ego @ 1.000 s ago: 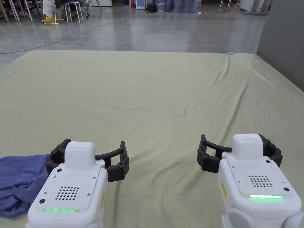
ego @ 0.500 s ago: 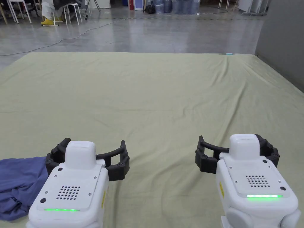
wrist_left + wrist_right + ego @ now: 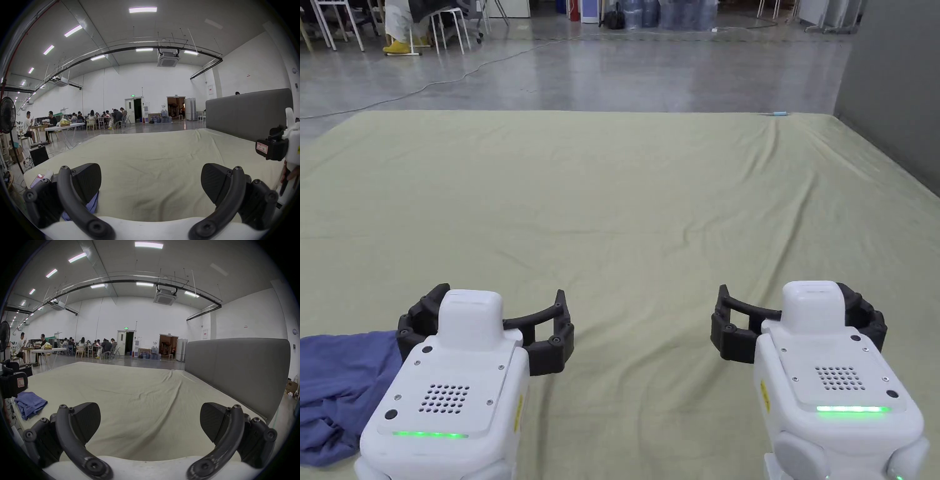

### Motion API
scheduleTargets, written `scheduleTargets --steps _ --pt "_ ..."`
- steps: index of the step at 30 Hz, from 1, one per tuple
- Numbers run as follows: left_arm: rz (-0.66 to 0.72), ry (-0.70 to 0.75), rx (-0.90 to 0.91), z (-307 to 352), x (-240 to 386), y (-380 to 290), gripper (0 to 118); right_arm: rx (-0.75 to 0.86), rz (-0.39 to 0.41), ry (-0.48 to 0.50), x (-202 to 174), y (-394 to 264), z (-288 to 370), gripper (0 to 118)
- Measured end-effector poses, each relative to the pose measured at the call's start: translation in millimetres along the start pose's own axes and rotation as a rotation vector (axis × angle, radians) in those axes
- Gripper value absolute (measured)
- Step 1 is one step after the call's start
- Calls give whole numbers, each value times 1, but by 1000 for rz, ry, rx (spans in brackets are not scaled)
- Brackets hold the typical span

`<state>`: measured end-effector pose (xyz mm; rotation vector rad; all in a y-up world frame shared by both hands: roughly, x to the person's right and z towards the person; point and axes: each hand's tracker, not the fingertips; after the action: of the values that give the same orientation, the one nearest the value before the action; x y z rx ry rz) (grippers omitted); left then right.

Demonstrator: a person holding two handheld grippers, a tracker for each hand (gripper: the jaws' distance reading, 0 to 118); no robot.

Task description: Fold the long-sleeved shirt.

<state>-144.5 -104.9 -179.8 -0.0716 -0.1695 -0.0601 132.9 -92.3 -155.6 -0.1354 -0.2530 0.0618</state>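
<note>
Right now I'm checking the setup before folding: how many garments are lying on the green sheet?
1. A crumpled blue shirt lies at the near left edge of the green sheet, beside the left gripper. Part of it runs out of frame.

Shirt [image 3: 337, 390] on sheet [image 3: 625, 200], left of left tongs [image 3: 487, 325]

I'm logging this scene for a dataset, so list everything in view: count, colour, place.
shirt: one, blue, crumpled at the sheet's near left edge, beside the left gripper
sheet: one, pale green, spread over the wide flat surface
padded panel: one, grey, upright along the sheet's right side
standing fan: one, black, far left
people: several, seated at tables across the hall
water jugs: several, bluish, by the far wall
left gripper: one, white body, black jaws, open
right gripper: one, same colours, open
</note>
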Motion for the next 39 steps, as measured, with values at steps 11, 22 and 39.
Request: scheduleTargets --steps 11,22,39 --pt "13 -3 -2 0 1 1 118 0 17 -1 -2 0 0 118" --pt "2 -2 -2 3 2 0 118 -1 18 -1 -2 -1 1 118" --pt "-1 -28 -2 2 4 -2 118 -7 -107 18 -5 6 -1 118"
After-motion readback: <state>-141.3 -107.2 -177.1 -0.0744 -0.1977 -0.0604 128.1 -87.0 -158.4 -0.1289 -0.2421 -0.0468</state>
